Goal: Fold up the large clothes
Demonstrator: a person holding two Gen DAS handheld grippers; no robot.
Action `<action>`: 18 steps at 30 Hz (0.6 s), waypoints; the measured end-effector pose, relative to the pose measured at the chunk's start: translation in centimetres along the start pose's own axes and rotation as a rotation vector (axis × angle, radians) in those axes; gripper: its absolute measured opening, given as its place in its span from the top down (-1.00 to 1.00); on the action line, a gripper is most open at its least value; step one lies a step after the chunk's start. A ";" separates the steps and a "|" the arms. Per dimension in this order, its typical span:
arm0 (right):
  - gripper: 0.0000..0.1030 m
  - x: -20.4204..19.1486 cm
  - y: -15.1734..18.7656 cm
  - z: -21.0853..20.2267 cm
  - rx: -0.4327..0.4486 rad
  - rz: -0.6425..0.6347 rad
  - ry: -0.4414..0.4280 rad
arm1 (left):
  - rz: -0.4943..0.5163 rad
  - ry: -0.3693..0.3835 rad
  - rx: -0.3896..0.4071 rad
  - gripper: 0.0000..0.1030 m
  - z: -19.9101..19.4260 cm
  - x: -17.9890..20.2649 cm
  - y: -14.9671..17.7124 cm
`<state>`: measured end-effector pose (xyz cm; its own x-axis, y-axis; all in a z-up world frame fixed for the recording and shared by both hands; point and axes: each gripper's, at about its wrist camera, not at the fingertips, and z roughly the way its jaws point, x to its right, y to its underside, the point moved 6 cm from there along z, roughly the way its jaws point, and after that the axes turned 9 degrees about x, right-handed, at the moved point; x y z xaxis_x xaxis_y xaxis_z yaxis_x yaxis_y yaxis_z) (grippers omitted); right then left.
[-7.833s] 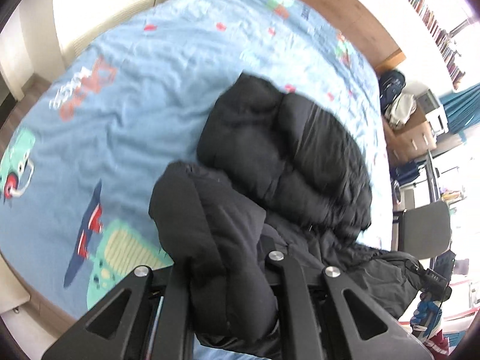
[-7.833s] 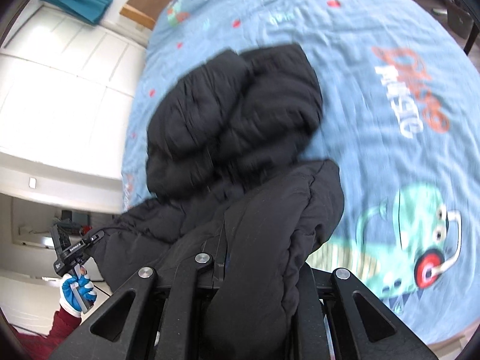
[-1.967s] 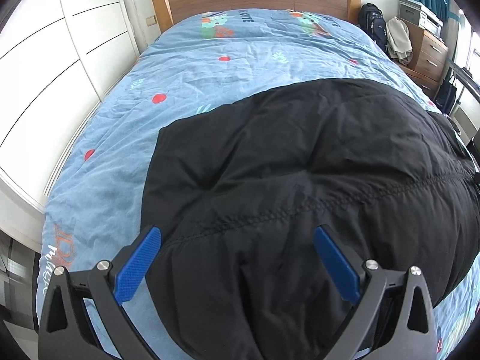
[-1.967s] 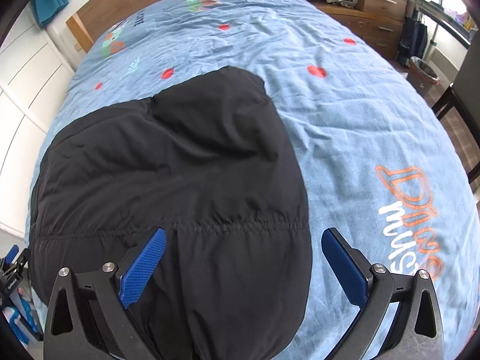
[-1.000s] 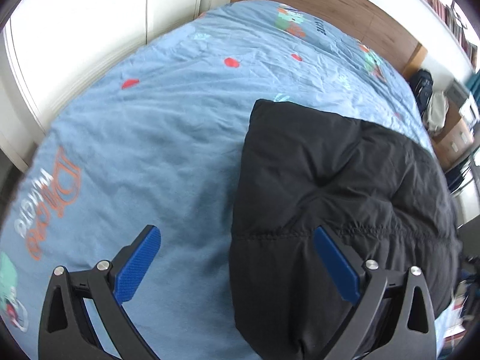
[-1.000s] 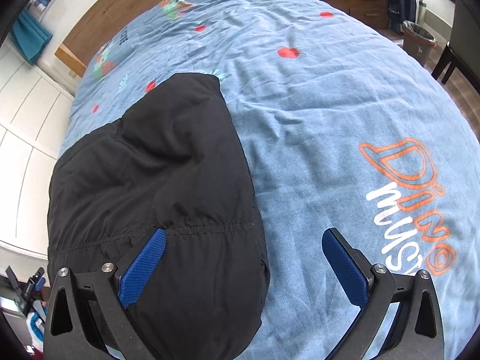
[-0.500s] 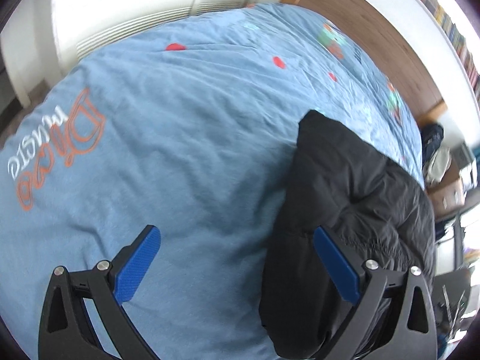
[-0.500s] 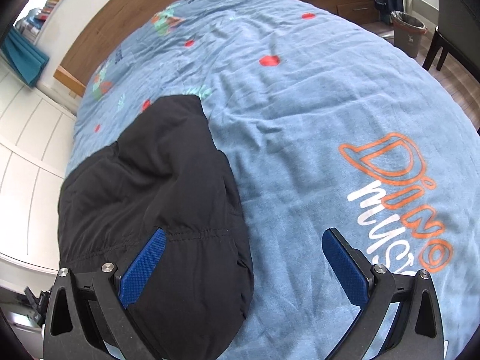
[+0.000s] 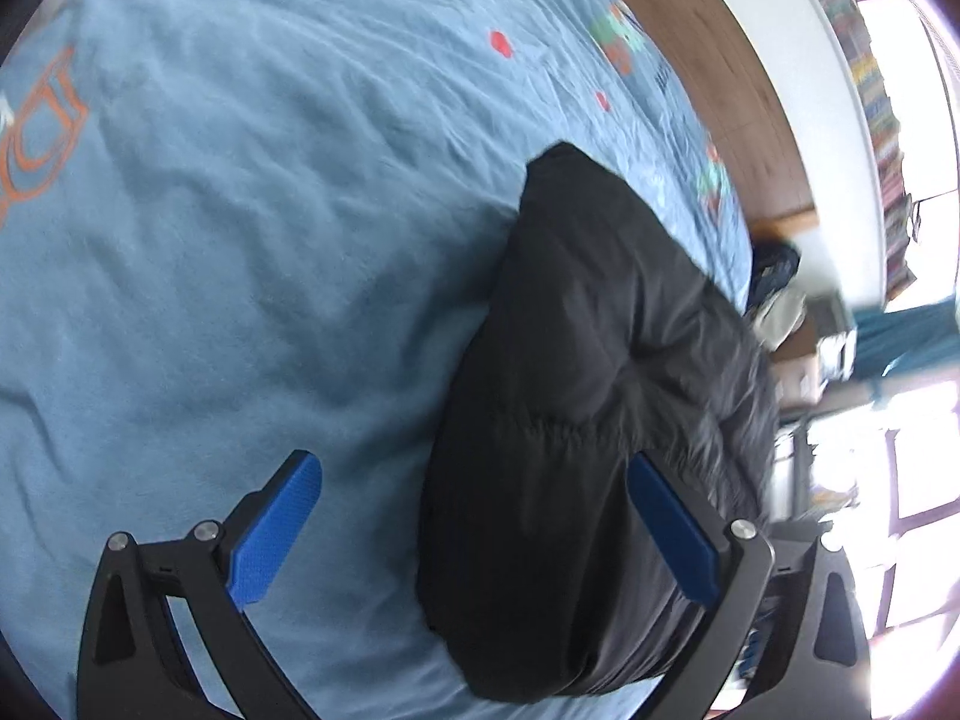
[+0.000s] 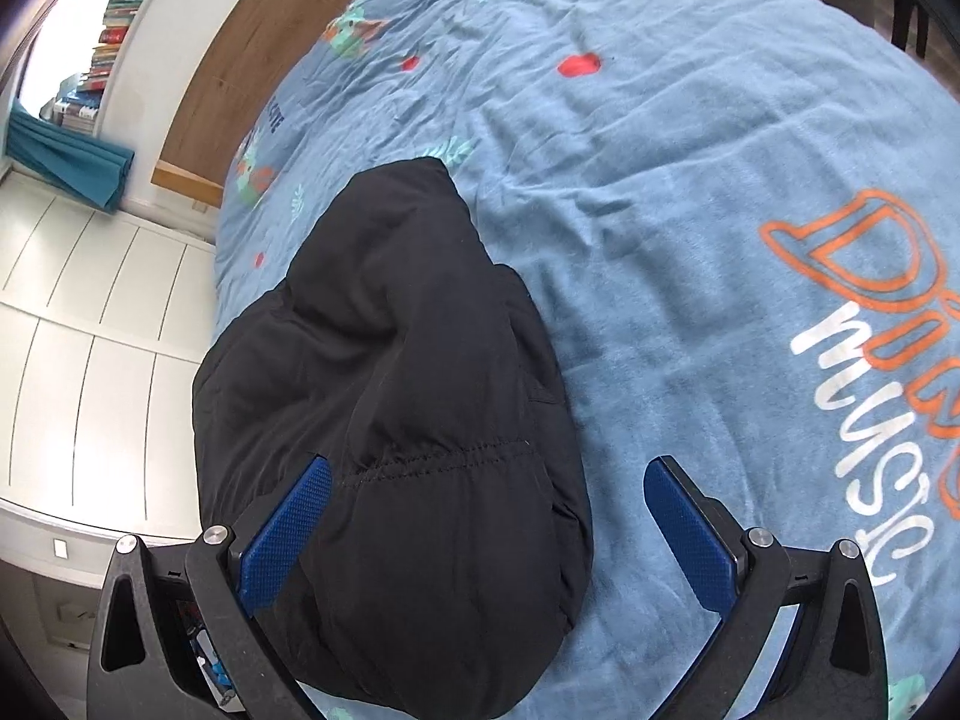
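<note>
A black padded jacket (image 9: 588, 420) lies folded in a compact bundle on the blue bed cover (image 9: 240, 210). My left gripper (image 9: 474, 534) is open and empty above the bundle's near left edge, its blue pads (image 9: 276, 528) wide apart. In the right wrist view the jacket (image 10: 408, 408) fills the lower left. My right gripper (image 10: 486, 534) is open and empty above the bundle's near right edge, with one pad (image 10: 690, 540) over the bare cover.
The blue cover (image 10: 720, 180) carries orange and white lettering (image 10: 870, 348) at the right. A wooden headboard (image 9: 720, 48) stands at the far end. White wardrobe doors (image 10: 90, 330) line one side. A wooden cabinet with bags (image 9: 786, 312) stands past the bed.
Both grippers let go of the jacket, which now lies folded. Over the last second both open grippers swung outward, so the bundle slid toward the inner side of each view.
</note>
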<state>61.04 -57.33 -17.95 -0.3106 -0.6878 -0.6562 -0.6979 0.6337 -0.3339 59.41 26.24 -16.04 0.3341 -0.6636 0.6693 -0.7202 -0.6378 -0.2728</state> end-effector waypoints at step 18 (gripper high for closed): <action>-0.99 -1.1 1.9 7.4 -0.168 -0.044 -0.081 | -0.024 0.151 -0.141 -1.00 9.1 2.6 0.1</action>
<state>64.89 -52.74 -22.87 -0.2292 -0.6785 -0.6979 -0.8097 0.5308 -0.2502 65.79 20.92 -20.62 0.2644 -0.5760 0.7735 -0.7951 -0.5841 -0.1632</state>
